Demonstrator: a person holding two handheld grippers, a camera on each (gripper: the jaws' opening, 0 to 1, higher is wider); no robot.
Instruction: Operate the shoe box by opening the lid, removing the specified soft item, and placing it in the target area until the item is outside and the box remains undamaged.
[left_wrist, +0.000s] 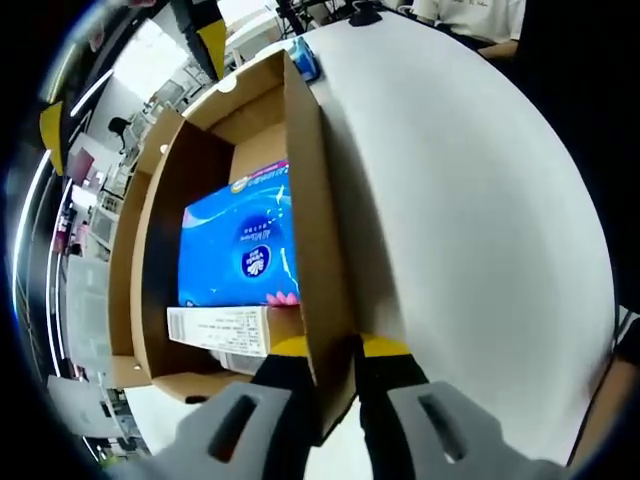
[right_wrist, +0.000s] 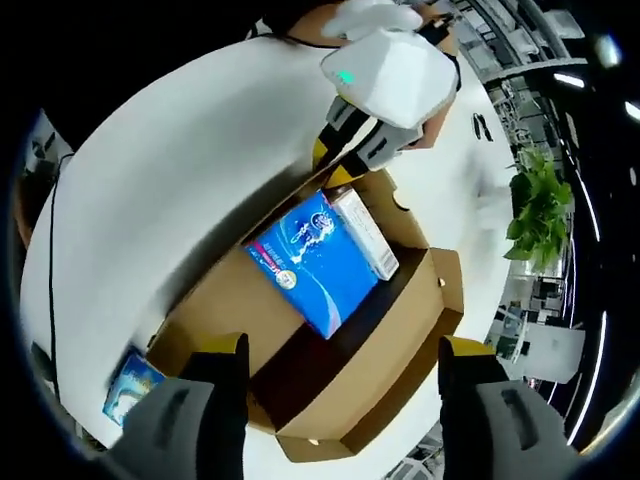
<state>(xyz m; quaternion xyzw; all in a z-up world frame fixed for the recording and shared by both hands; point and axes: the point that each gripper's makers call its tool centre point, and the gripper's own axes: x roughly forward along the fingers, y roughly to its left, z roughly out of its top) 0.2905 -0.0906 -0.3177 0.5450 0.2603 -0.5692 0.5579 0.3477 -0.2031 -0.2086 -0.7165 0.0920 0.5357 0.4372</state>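
My left gripper (left_wrist: 332, 362) is clenched on the box (left_wrist: 310, 200) wall, steadying it — lid open, the blue pack (right_wrist: 318, 262) lies inside. My right gripper (right_wrist: 345, 365) hovers released above; next, I judge, it descends and grips the pack.

The supporting surface is a white table (left_wrist: 470, 200), with a smooth, plain top. An open brown cardboard shoe box (right_wrist: 400, 330) rests directly on it, with the lid folded back on the side away from the bare tabletop. A small blue packet (right_wrist: 128, 388) lies flat on the table just beside one end of the box.
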